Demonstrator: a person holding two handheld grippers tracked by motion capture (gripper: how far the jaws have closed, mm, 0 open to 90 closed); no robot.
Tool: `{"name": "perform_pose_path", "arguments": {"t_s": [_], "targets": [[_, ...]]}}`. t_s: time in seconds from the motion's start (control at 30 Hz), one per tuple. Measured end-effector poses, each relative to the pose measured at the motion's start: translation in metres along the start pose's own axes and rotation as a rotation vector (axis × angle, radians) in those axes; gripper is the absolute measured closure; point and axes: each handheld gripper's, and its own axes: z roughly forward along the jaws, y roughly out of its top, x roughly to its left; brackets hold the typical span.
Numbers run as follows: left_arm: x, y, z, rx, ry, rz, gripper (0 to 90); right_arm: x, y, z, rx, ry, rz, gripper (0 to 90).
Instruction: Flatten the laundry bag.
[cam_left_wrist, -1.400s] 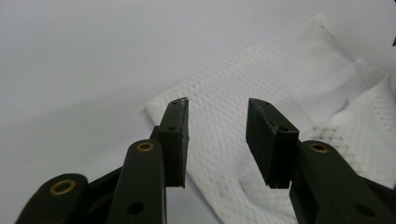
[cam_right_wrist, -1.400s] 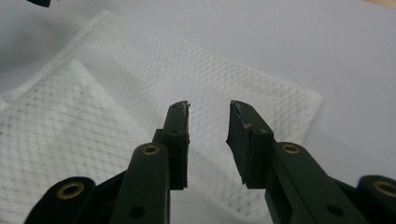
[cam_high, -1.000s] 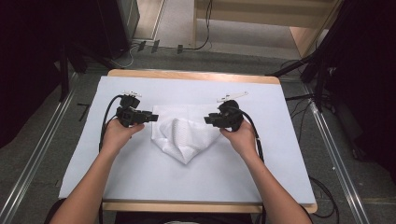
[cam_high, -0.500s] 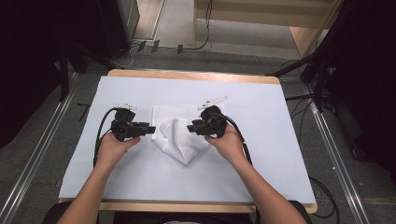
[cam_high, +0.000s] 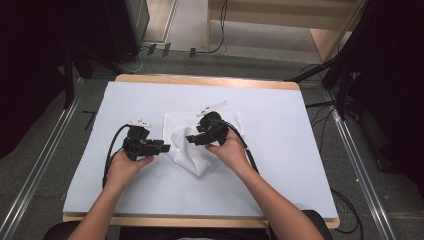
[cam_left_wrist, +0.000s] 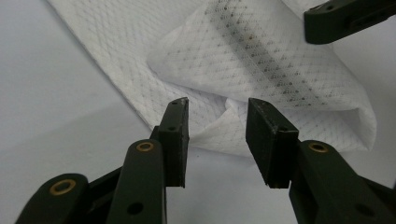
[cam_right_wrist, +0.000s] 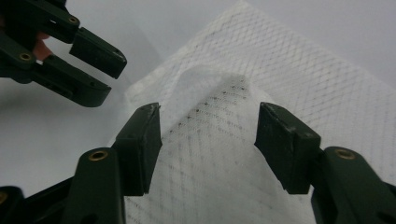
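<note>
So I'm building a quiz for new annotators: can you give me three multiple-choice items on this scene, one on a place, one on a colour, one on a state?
1. Where does the cloth lie?
A. on the floor
B. mid-table between the two tongs
C. at the table's far right corner

2. What colour is the cloth?
A. white
B. red
C. green

3. How do the right tongs stand?
A. shut on the cloth
B. shut on a cable
C. open, over the cloth

Answers:
1 B, the high view shows it between the left tongs and the right ones.
2 A, white mesh weave.
3 C, there is a gap between each jaw and the fold.
</note>
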Motion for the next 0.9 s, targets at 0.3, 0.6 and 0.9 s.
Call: {"name": "perform_pose_path", "arguments": {"t_s": [0.3,0.6,0.9], "targets": [[0.0,-0.006,0.006,0.007,0.012,-0.009,62.5,-0.009,-0.005,0.031,0.065,-0.002,0.043,31.1],[0.001,-0.009,0.015,0.021,0.015,-0.008,63.0,0.001,-0.013,0.046,0.107,-0.038,-0.019,43.6],[0.0,-0.01,0.022,0.036,0.017,0.004,71.5,0.005,-0.017,0.044,0.105,0.019,-0.037,84.0]]}}
